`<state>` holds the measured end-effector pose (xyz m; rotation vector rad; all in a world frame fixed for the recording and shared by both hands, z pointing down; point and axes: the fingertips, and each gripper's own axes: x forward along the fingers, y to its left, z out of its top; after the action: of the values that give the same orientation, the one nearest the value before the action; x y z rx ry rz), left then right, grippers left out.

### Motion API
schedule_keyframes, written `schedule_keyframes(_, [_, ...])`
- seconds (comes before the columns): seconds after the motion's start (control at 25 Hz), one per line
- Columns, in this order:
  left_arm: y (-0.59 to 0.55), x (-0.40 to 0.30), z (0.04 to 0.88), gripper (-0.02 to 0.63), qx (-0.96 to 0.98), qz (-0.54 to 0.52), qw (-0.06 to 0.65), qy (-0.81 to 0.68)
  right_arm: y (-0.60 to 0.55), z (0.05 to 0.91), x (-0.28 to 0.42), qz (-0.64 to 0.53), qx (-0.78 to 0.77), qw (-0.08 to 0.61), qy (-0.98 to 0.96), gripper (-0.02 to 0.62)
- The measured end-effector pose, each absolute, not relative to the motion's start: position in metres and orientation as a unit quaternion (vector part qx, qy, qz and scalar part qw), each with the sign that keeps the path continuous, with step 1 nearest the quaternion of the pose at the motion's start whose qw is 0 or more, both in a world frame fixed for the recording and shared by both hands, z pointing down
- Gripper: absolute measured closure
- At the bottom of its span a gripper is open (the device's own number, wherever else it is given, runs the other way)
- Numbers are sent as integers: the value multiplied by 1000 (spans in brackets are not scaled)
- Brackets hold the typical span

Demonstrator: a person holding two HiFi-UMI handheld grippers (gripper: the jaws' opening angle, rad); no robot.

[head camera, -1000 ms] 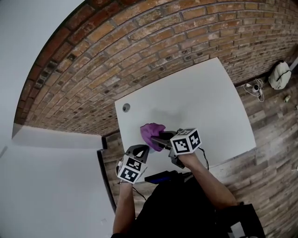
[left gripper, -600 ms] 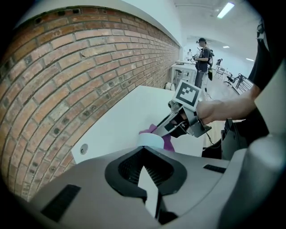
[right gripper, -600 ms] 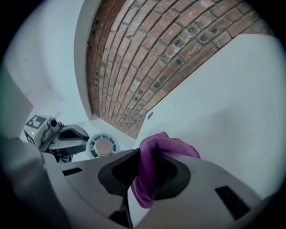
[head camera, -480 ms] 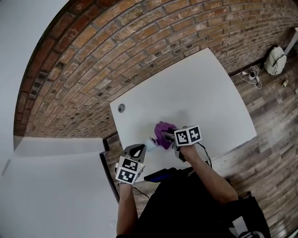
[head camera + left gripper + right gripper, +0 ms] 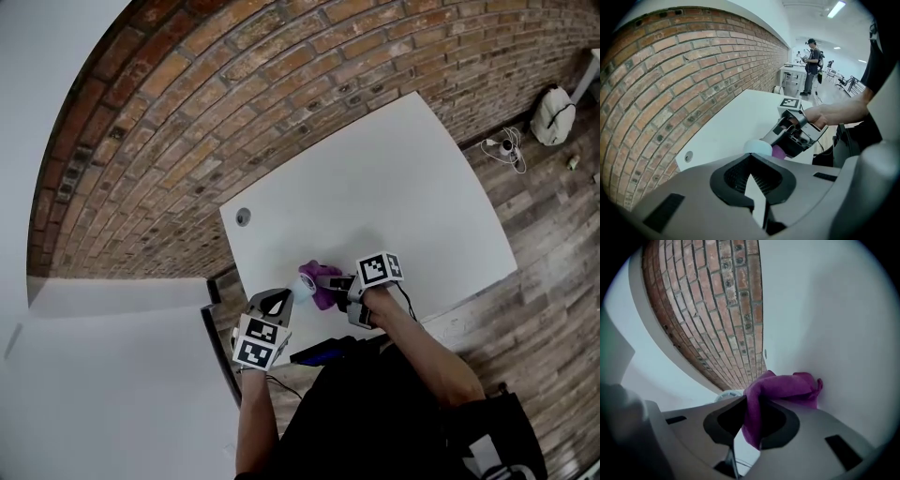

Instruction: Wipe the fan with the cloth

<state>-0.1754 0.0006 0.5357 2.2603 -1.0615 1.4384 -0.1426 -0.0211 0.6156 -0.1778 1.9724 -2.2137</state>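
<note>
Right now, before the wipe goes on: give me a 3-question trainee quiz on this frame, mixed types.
1. True or false: the right gripper is clamped on the purple cloth.
2. Which gripper holds the pale fan? A) left B) right C) neither
3. Fill in: the table stands against a ____ wall.

Key:
1. True. The cloth is pinched between its jaws.
2. A. The left gripper is shut on it, with the fan's head just past its tips.
3. Brick.
</note>
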Motion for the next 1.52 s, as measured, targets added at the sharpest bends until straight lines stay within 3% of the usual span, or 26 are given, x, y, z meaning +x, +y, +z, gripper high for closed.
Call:
schedule_keyframes(0.12, [1, -174, 536, 604, 779, 494, 129, -365, 13, 613, -140, -728, -8, 26, 685, 532])
schedule_keyframes(0.24, [1, -174, 536, 604, 780, 491, 130, -367, 1, 618, -117, -662, -80, -24, 745, 532])
schedule_keyframes(0.4, [0, -176, 535, 604, 779, 487, 131, -371, -62, 597, -100, -604, -177, 33, 776, 532])
schedule_keyframes(0.52, [1, -176, 536, 604, 779, 487, 132, -372, -58, 601, -130, -612, -139, 9, 778, 532])
schedule_keyframes(0.72, [1, -175, 537, 604, 779, 486, 132, -373, -31, 648, -154, -610, -143, -84, 775, 532])
schedule_keyframes(0.84, [1, -175, 536, 604, 778, 488, 130, -373, -17, 674, -145, -524, -145, -222, 810, 532])
schedule_keyframes(0.92, [2, -175, 536, 604, 779, 487, 131, -374, -19, 677, -136, -468, -157, -272, 826, 532])
schedule_keyframes(1.04, [1, -175, 536, 604, 779, 484, 130, -376, -54, 653, -127, -457, -204, -220, 837, 532])
schedule_keyframes(1.2, [1, -175, 536, 604, 780, 482, 131, -378, -72, 640, -144, -540, -187, -127, 810, 532])
schedule_keyframes(1.36, [2, -173, 537, 604, 780, 480, 130, -380, -39, 671, -155, -567, -169, -165, 789, 532])
schedule_keyframes(1.52, [1, -175, 537, 604, 780, 481, 129, -379, 3, 681, -138, -531, -135, -247, 799, 532])
